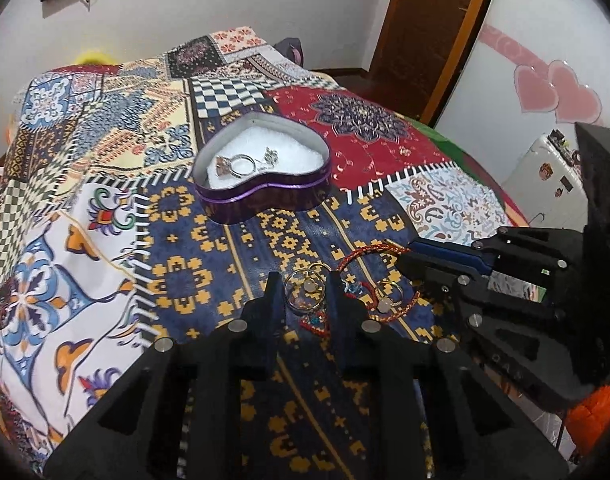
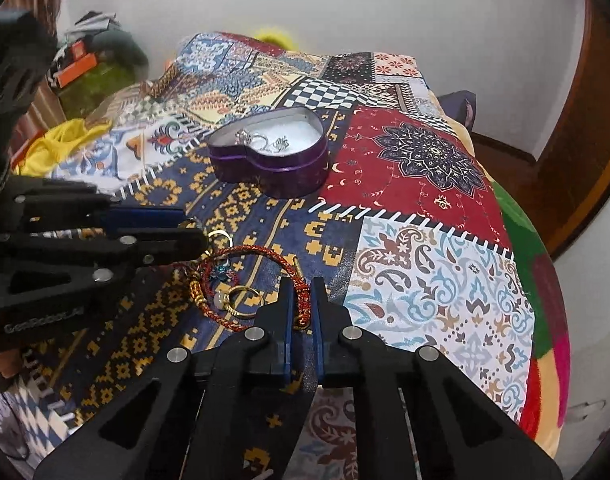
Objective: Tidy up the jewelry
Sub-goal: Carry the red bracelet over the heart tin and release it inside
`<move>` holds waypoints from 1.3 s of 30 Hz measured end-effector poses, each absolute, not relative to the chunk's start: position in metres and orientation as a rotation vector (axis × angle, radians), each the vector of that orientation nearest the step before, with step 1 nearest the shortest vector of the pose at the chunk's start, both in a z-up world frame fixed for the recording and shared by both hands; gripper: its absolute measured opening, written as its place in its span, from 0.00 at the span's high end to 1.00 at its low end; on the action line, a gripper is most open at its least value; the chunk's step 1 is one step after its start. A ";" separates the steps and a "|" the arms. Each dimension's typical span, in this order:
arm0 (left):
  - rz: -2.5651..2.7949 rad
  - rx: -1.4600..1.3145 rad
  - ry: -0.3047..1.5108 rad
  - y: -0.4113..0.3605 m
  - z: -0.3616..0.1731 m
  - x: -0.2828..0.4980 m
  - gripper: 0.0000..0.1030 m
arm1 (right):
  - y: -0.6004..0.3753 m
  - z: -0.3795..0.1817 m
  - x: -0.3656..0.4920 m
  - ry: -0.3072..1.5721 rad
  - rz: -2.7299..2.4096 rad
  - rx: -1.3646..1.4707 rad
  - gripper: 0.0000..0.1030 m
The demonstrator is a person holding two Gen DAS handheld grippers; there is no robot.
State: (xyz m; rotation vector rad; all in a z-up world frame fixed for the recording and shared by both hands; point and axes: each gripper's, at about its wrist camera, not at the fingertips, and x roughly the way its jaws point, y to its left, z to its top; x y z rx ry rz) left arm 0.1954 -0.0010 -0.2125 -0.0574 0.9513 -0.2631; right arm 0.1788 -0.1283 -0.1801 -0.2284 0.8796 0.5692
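Note:
A purple heart-shaped tin [image 1: 265,196] with white lining stands open on the patterned bedspread, holding silver rings [image 1: 241,165]; it also shows in the right wrist view [image 2: 273,160]. My left gripper [image 1: 304,280] is open, its fingers either side of a gold ring [image 1: 305,292] lying on the cloth. A red braided bracelet [image 2: 245,256] lies beside it with a second gold ring [image 2: 241,300] and a blue charm [image 2: 221,272]. My right gripper [image 2: 303,286] has its blue pads closed on the bracelet's knotted end [image 2: 302,292]. It also shows in the left wrist view [image 1: 405,258].
The patchwork bedspread [image 1: 105,240] covers the whole bed. A wooden door [image 1: 437,32] and a white wall with pink hearts [image 1: 557,92] are to the right. Yellow cloth [image 2: 65,140] and clutter lie off the bed's left side.

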 end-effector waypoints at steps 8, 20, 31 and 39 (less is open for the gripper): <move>-0.223 -0.079 0.898 0.014 -0.187 0.177 0.80 | -0.132 -0.154 0.172 0.820 0.566 -0.198 0.93; -0.201 -0.082 0.826 0.025 -0.156 0.165 0.80 | -0.128 -0.118 0.170 0.730 0.544 -0.180 0.93; -0.201 -0.084 0.788 0.028 -0.146 0.180 0.80 | -0.118 -0.105 0.189 0.675 0.536 -0.164 0.93; -0.196 -0.089 0.789 0.031 -0.150 0.201 0.80 | -0.110 -0.108 0.211 0.673 0.540 -0.138 0.93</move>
